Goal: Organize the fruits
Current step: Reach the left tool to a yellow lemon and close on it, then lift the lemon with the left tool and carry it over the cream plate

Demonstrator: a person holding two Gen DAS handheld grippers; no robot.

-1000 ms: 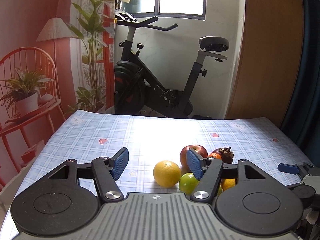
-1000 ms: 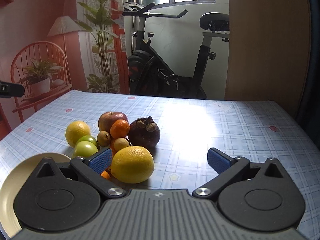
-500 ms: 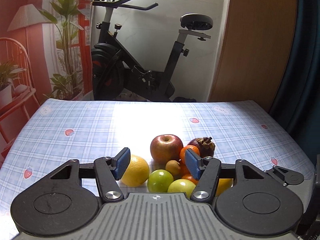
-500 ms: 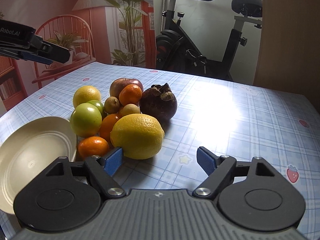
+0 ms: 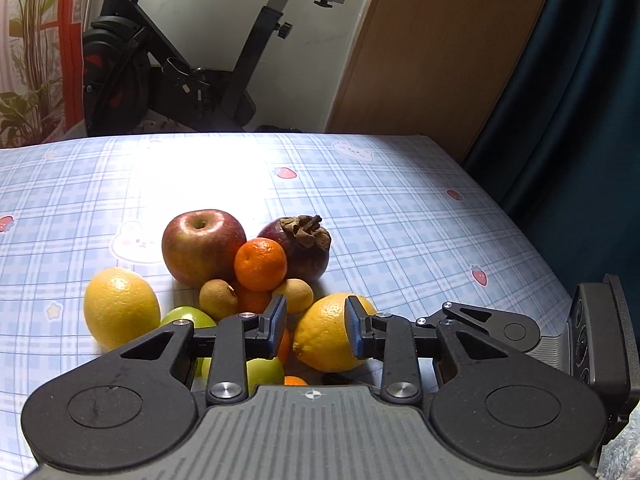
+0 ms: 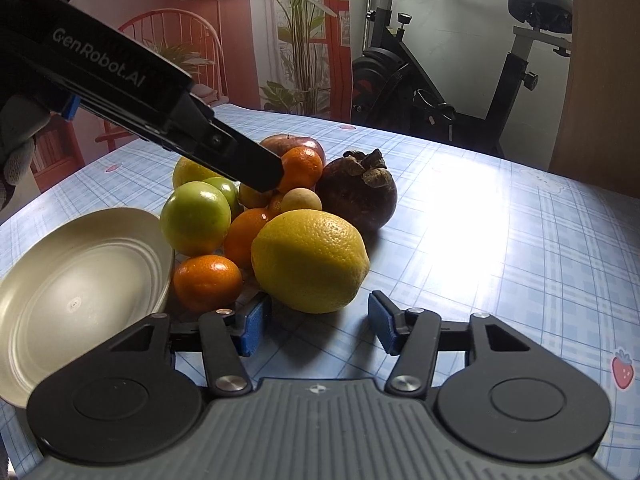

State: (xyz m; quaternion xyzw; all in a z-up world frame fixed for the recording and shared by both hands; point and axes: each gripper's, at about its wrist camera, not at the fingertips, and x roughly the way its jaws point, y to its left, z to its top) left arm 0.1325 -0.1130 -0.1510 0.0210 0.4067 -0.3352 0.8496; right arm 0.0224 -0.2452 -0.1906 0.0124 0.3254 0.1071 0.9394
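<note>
Both tools dropped toward pile; left tool [image 5: 316, 322] narrow, empty; right tool [image 6: 318, 330] closing, empty; two lemons.

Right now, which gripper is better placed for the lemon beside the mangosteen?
Right: the right gripper faces the lemon, jaws closing short of it; the left gripper hangs shut above the pile.

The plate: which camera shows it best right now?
The right wrist view. The plate fills its lower left, tilted, with its rim and hollow plain to see, beside the pile of fruit. The left wrist view does not show it at all; only the fruit and the table appear there.
</note>
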